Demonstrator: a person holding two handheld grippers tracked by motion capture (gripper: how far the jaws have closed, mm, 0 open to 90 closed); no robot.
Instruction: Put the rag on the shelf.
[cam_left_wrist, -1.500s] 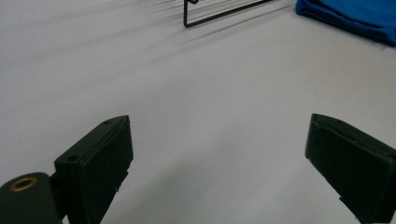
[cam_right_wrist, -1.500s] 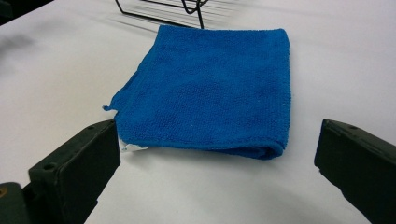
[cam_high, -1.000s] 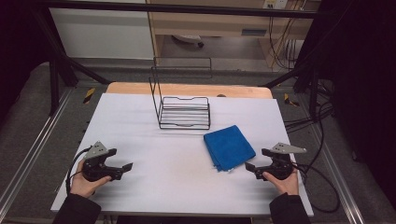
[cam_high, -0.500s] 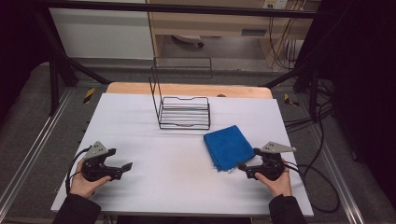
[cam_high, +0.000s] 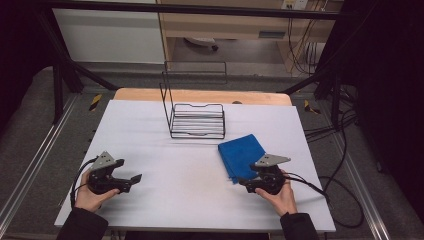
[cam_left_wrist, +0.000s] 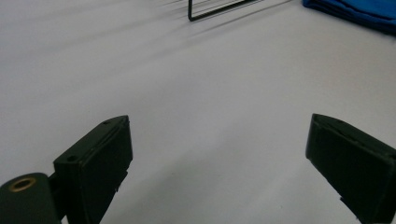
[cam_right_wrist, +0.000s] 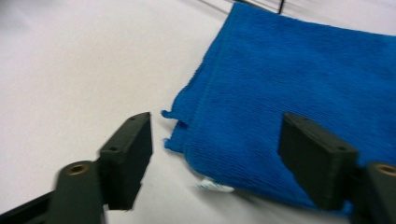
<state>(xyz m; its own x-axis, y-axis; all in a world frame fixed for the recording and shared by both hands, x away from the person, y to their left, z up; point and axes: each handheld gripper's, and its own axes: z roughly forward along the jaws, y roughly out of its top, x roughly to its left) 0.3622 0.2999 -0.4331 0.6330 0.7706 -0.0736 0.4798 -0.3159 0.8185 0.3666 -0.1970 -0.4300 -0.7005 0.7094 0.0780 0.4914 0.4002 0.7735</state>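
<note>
high view: right gripper low at blue towel corner, jaws closing.

Black wire rack standing toward the far middle of a white table, wooden board edge lying behind it, black cables trailing over grey floor at the right
</note>
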